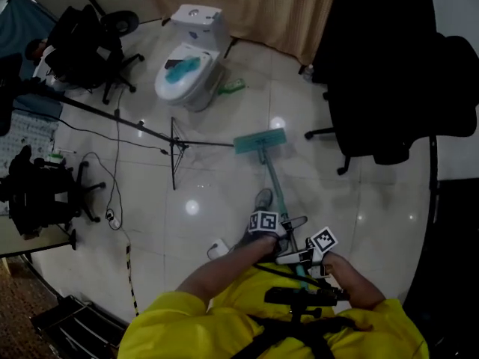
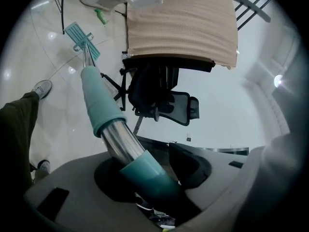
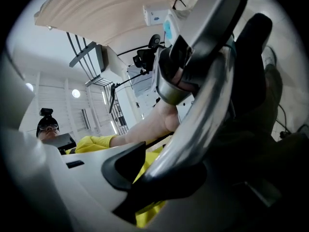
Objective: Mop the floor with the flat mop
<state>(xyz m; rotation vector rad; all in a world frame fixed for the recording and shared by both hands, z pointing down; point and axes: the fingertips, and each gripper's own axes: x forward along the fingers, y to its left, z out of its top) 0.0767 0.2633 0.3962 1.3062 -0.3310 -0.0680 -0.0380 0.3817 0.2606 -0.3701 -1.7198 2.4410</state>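
The flat mop's teal head [image 1: 260, 142] lies on the glossy tiled floor, in the middle of the head view. Its handle [image 1: 278, 193] runs back toward me, a metal tube with teal sleeves. My left gripper [image 1: 269, 226] is shut on the handle lower down, where a teal sleeve [image 2: 145, 170] sits between its jaws; the mop head [image 2: 82, 38] shows far beyond. My right gripper [image 1: 314, 249] is shut on the handle higher up, close to my body, and the bare metal tube [image 3: 193, 129] crosses its jaws.
A white toilet [image 1: 191, 66] stands at the back, with a green object [image 1: 233, 87] beside it. A black office chair [image 1: 389, 73] is on the right, a light stand [image 1: 176, 144] and cables [image 1: 112, 200] on the left. More black chairs [image 1: 41, 189] are far left. My shoe [image 1: 263, 199] is by the handle.
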